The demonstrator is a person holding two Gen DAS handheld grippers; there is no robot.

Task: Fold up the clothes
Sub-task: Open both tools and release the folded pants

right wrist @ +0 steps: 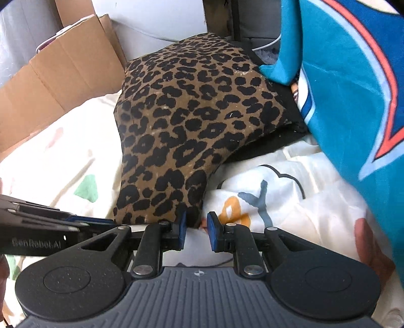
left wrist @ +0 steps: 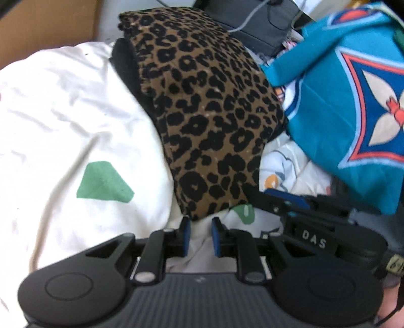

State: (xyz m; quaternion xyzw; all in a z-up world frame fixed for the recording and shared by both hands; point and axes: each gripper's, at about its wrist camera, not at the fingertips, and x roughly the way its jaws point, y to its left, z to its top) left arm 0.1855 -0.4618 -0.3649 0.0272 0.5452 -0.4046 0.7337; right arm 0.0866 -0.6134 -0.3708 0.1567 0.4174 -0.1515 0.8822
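My left jaws (left wrist: 199, 236) stand a little apart with nothing pinched, the near corner of the leopard cloth (left wrist: 202, 113) just ahead of the tips. My right jaws (right wrist: 196, 230) gape about as much; the cloth's corner lies by the left pad, unclamped. The folded cloth lies on a white sheet (left wrist: 63, 113). Only the right view shows the cardboard (right wrist: 58, 75); the left shows a grey bag with cable (left wrist: 252, 22). A teal garment (right wrist: 353, 88) lies to the right
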